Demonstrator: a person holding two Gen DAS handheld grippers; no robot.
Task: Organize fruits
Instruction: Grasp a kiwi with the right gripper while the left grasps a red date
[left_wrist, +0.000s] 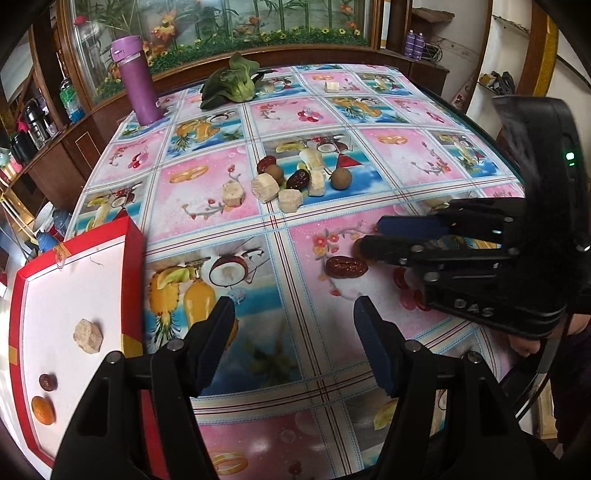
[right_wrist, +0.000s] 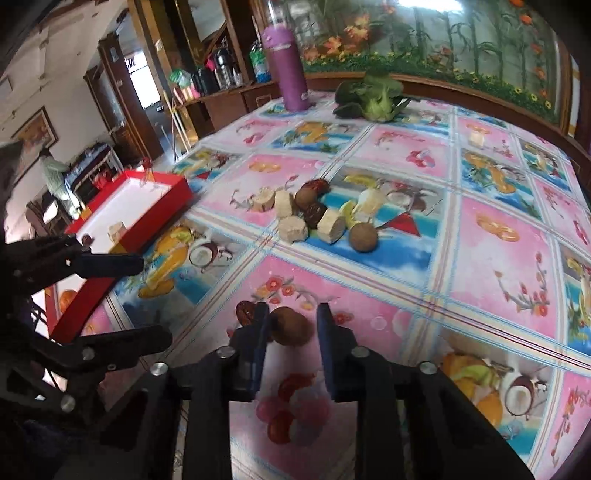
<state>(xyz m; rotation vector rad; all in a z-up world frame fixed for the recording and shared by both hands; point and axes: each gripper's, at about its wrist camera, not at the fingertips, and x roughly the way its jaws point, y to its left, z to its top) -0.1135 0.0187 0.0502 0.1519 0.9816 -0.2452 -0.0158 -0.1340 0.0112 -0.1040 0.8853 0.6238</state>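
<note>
The table (right_wrist: 491, 258) under its fruit-print cloth fills both views, and my red box (left_wrist: 74, 288) sits at the left edge of the left wrist view, already holding a pale chunk (left_wrist: 88, 336), a small dark date (left_wrist: 48, 382) and an orange piece (left_wrist: 43, 410). The main pile (left_wrist: 295, 177) of pale chunks, dates and round brown fruits lies in the upper middle of that view, well apart from the box. My left tongs (left_wrist: 293, 306) are spread wide and hold nothing, hovering over the cloth near the box. My right tongs (right_wrist: 291, 321) are partly spread, straddling a round brown fruit (right_wrist: 290, 326) low in the centre of the right wrist view; it leans toward the left-hand finger, and I judge it not yet gripped. A red date (right_wrist: 245, 313) lies just beside that finger's outer face. The risk I see: the fruit is round and off-centre, so closing could squirt it out along the slick cloth, or the finger could nudge the date away.
</note>
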